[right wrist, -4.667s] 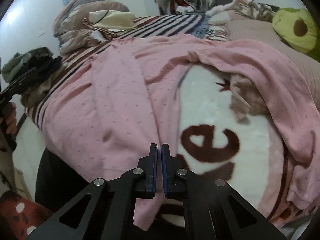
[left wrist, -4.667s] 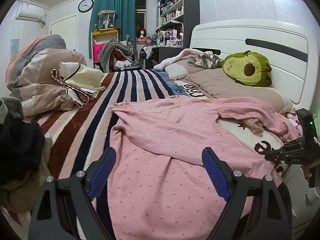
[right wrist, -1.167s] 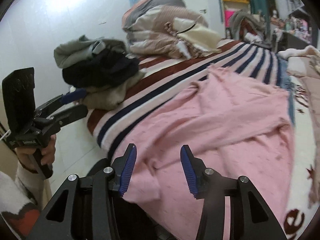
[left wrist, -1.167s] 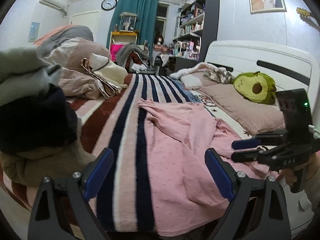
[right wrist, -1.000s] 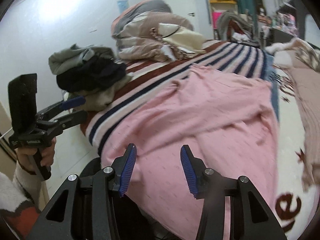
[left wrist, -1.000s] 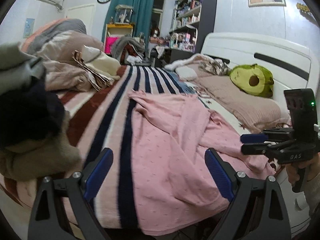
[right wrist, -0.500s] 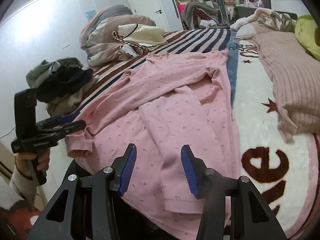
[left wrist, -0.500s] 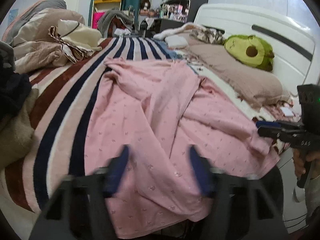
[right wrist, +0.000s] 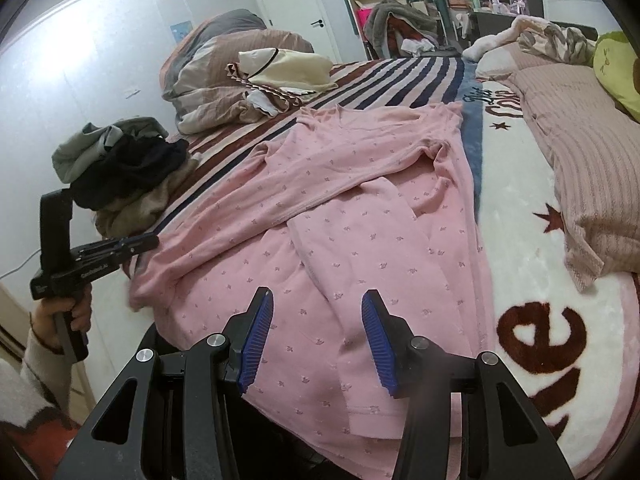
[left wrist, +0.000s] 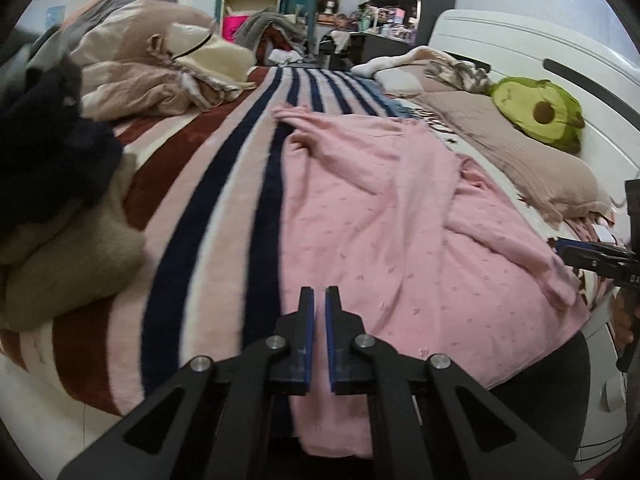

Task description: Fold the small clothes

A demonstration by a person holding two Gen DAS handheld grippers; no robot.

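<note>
Fingers of the left gripper [left wrist: 316, 336] have just closed at the pink top's [right wrist: 360, 216] 7 o'clock hem, though pinched cloth isn't visible, while the right gripper [right wrist: 318, 340] hangs half open above the top on the bed [right wrist: 532, 240]; likely next: lift that edge toward 12 o'clock for the fold.

Black tongs [right wrist: 316, 338] with blue ribbed pads [right wrist: 256, 340], silver screws. Hand [right wrist: 66, 314] in white knit sleeve [right wrist: 24, 384], red-brown patch.

Partly hidden and cut off

The pink garment's [left wrist: 392, 240] near hem disappears behind the left gripper [left wrist: 316, 300]; shelf items [left wrist: 380, 28] stay too small to identify.
</note>
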